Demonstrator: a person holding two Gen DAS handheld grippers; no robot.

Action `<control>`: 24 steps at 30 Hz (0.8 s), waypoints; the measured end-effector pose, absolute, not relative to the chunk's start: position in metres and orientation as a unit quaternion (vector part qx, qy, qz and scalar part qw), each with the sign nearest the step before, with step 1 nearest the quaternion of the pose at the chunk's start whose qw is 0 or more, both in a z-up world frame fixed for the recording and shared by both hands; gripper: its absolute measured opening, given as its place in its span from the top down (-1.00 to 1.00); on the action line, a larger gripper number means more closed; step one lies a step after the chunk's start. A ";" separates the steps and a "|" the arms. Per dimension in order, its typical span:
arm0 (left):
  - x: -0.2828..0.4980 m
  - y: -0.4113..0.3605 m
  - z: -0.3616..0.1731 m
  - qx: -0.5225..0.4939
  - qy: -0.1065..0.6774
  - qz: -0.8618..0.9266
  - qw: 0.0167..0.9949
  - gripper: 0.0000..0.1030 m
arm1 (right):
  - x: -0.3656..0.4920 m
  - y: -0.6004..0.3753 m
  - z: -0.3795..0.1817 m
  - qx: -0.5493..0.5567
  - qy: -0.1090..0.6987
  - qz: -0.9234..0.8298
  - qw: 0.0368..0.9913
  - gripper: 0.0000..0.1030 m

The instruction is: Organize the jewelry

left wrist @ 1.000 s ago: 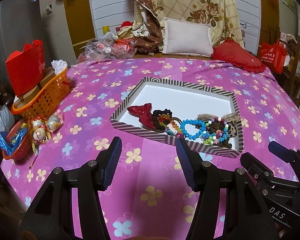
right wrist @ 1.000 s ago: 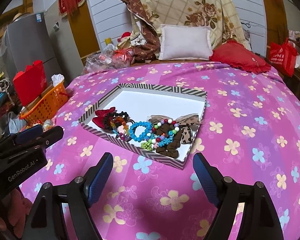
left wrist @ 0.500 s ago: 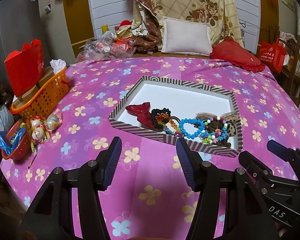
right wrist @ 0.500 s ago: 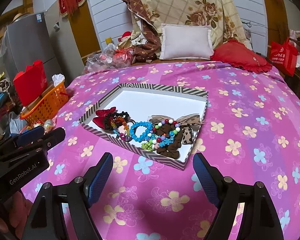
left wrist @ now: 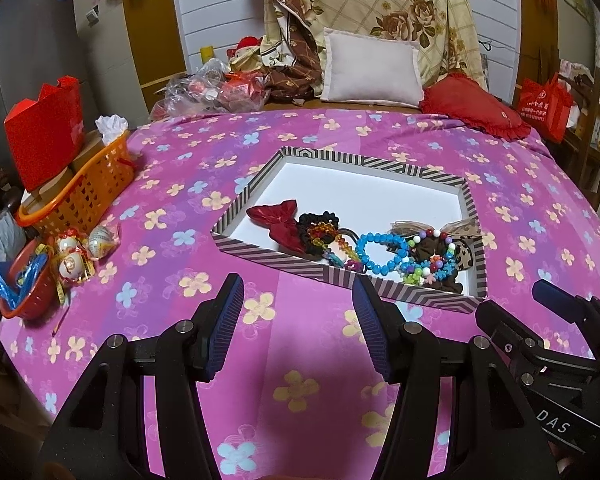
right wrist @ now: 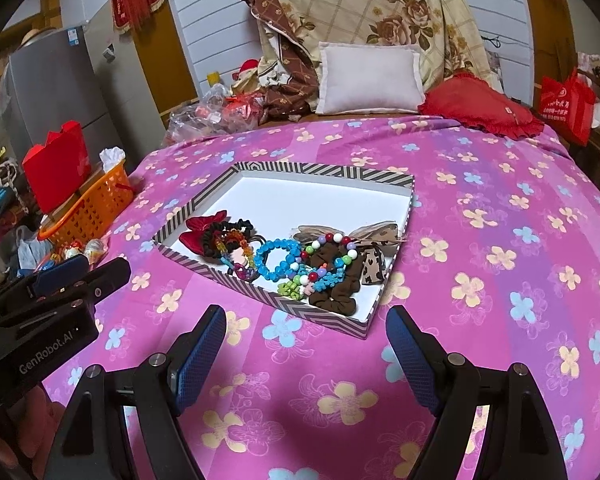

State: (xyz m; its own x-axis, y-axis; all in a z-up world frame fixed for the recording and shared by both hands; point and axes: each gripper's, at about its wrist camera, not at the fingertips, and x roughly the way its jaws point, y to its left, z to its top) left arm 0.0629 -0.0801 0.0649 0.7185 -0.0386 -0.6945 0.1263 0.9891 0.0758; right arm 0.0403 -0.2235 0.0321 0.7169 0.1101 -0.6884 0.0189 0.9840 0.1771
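Now both grippers, left gripper (left wrist: 298, 306) and right gripper (right wrist: 306, 338), hover with jaws apart and empty before the striped box (right wrist: 408, 216). All jewelry (right wrist: 284, 258) lies inside, perhaps tangled near its front edge. This fits either sorting underway or finished.

In the striped tray (right wrist: 388, 276), the bracelets and hair ties lie heaped along the near side, so the brown scrunchie (right wrist: 336, 294) is partly covered by the mixed bead strand (right wrist: 328, 248), and I cannot tell how many separate pieces there are. The print on the red bag (left wrist: 546, 106) at the right edge of the left wrist view is too small to read, and the bag is cut by the frame. At lower left of the right wrist view, the left gripper (right wrist: 52, 292) blocks the table's near corner.
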 end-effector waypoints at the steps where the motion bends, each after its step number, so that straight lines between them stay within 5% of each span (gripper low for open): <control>1: 0.063 -0.080 0.065 0.058 0.372 -0.044 0.925 -0.10 | 0.040 -0.224 0.032 0.086 0.376 0.025 0.923 -0.56; 24: 0.080 -0.088 0.052 0.059 0.386 -0.051 0.919 -0.10 | 0.053 -0.230 0.021 0.086 0.389 0.022 0.917 -0.56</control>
State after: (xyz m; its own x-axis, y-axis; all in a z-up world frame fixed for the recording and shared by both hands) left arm 0.0800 -0.0877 0.0522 0.6967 -0.0484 -0.7157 0.1391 0.9879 0.0686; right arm 0.0526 -0.2304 0.0212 0.6969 0.1071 -0.7091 0.0262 0.9843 0.1745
